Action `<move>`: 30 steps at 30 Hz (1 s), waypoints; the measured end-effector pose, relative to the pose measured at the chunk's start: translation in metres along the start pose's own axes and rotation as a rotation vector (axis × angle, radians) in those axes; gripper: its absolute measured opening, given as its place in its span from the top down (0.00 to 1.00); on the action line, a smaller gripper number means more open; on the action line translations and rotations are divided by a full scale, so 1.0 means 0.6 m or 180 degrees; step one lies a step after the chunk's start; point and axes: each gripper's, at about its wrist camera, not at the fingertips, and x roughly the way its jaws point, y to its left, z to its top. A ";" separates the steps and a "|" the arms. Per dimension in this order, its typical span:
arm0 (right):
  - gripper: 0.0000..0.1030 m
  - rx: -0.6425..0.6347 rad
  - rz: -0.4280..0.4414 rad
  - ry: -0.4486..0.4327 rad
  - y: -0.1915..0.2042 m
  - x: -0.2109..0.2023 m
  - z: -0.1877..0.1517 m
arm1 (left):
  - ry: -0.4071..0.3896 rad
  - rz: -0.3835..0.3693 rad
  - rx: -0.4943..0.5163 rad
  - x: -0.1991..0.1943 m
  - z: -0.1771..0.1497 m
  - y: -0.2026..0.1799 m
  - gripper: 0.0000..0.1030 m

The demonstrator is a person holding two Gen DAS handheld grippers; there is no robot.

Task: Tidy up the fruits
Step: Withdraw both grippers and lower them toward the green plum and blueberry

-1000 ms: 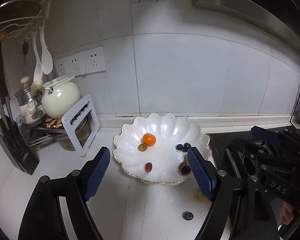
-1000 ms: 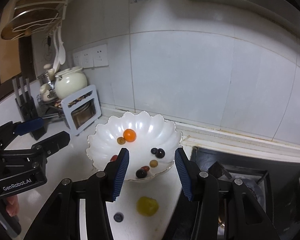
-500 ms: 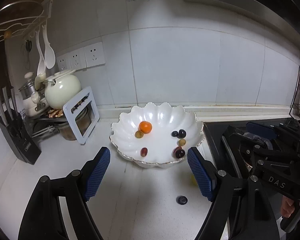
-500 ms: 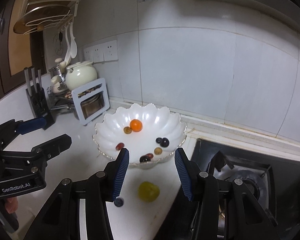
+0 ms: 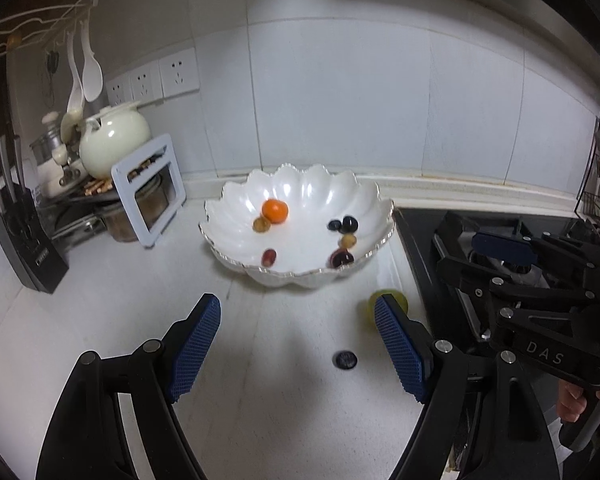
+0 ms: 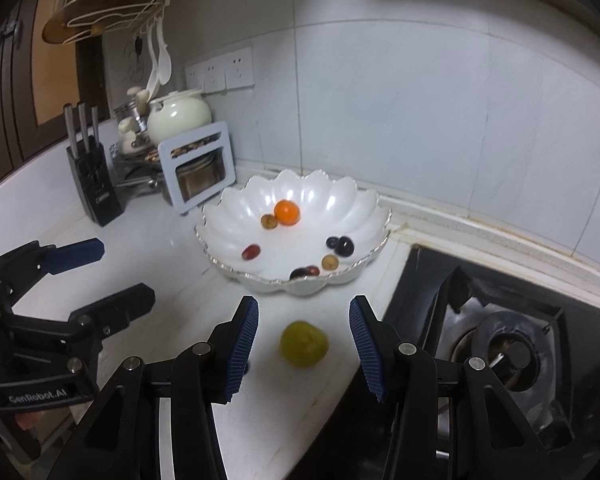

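Plum (image 6: 303, 344) & berry (image 5: 344, 359) on counter (image 5: 100, 340) before bowl (image 5: 300, 196); stove (image 6: 512, 344) right.

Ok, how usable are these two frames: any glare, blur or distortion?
Left wrist view: strong fisheye bending, dark corners, glare on the white scalloped bowl, slight blur. Right wrist view: same bending, the yellow-green round fruit soft-edged between the right gripper pads, shadowed stove at the right.

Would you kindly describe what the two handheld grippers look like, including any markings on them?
Both are black, angular linkage frames with silver pivot bolts and ribbed blue finger pads. The left gripper carries white "GenRobot.AI" lettering; the right gripper reads "DAS". No cables or sleeves show.
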 end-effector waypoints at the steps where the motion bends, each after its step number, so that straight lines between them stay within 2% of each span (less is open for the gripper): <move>1: 0.52 0.0000 0.0021 0.0025 -0.001 0.004 -0.004 | 0.0016 -0.0009 0.0000 0.002 -0.003 -0.001 0.23; 14: 0.53 -0.0036 0.0183 0.0370 -0.004 0.055 -0.041 | 0.0313 -0.0147 -0.0032 0.050 -0.048 -0.016 0.24; 30: 0.52 0.0028 0.0283 0.0723 -0.026 0.128 -0.059 | 0.0654 -0.0344 -0.0114 0.132 -0.083 -0.029 0.36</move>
